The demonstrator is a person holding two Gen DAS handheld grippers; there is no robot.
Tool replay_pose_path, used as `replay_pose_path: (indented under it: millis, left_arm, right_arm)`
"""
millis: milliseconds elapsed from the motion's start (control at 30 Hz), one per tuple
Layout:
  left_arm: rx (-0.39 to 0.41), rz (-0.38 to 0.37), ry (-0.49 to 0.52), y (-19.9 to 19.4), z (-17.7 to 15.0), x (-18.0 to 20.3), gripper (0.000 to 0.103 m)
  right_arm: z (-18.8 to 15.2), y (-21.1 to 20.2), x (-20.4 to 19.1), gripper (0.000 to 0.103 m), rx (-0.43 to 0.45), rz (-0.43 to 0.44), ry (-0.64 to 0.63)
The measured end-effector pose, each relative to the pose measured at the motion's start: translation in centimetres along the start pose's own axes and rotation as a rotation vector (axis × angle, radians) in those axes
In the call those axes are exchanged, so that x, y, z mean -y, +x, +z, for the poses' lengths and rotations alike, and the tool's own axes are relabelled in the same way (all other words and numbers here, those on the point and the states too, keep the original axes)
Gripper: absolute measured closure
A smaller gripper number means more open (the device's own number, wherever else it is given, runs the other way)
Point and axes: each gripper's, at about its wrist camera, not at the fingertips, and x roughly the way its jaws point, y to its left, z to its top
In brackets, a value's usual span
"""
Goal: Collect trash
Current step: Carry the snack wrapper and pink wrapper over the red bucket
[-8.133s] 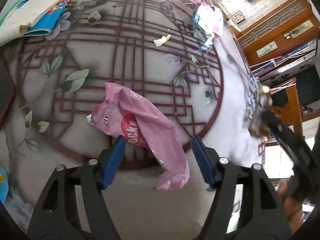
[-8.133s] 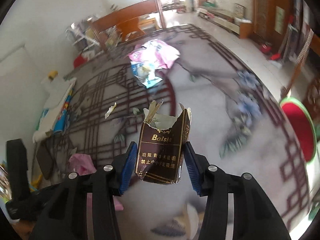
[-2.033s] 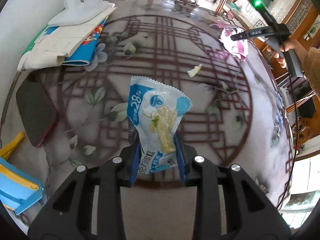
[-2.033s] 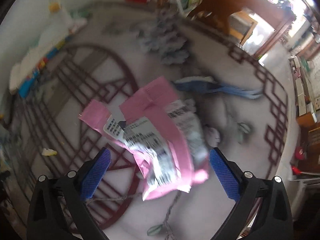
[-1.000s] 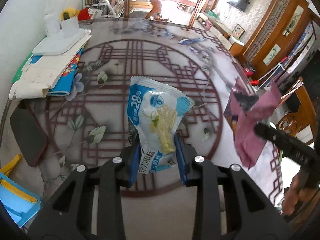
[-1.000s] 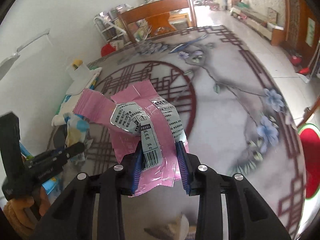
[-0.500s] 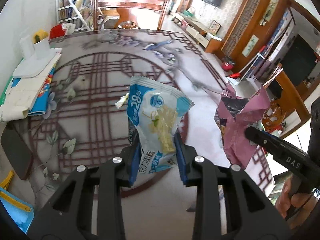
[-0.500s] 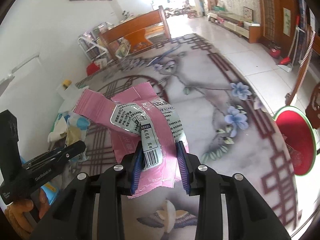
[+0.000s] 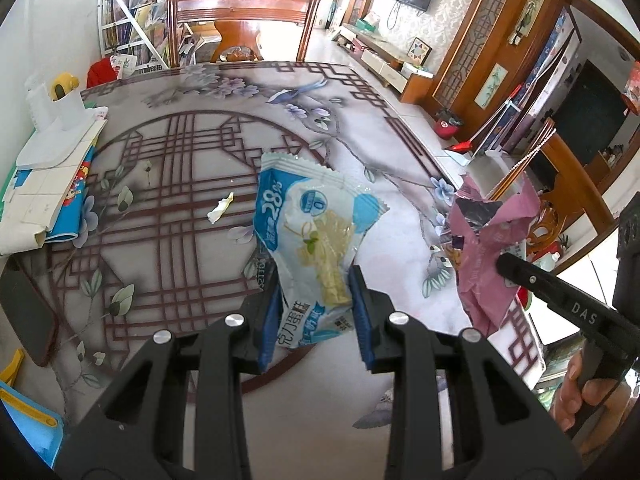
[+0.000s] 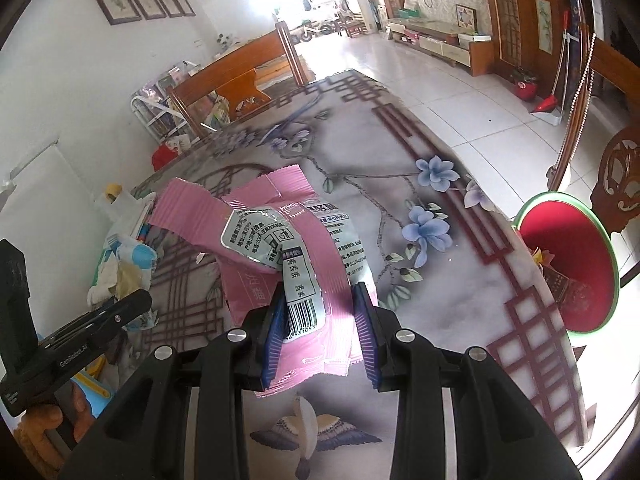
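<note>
The left tool (image 9: 316,312) has black arms and blue pads, as does the right tool (image 10: 320,330). One wrapper (image 9: 316,232) is blue and white with yellowish contents pictured; the other wrapper (image 10: 276,240) is pink with a silver label and black barcode. The bench (image 9: 180,168) is grey with maroon lattice lines and blue flowers; at three o'clock sits a red bin (image 10: 568,264) rimmed green.

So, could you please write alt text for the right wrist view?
The right gripper is shut on a pink wrapper, held above a floral patterned table. A red bin sits past the table's right edge; the left gripper holds a blue wrapper at left.
</note>
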Motion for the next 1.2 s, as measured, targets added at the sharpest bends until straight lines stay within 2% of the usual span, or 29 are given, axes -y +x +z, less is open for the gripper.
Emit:
replay_pose_path:
  millis: [1200]
  left_arm:
    - [-0.002,-0.028,0.070,0.8,0.4,4.3,0.072]
  right_arm:
    - [-0.6,-2.7,4.9,0.071,0.029,-0.021,0.097]
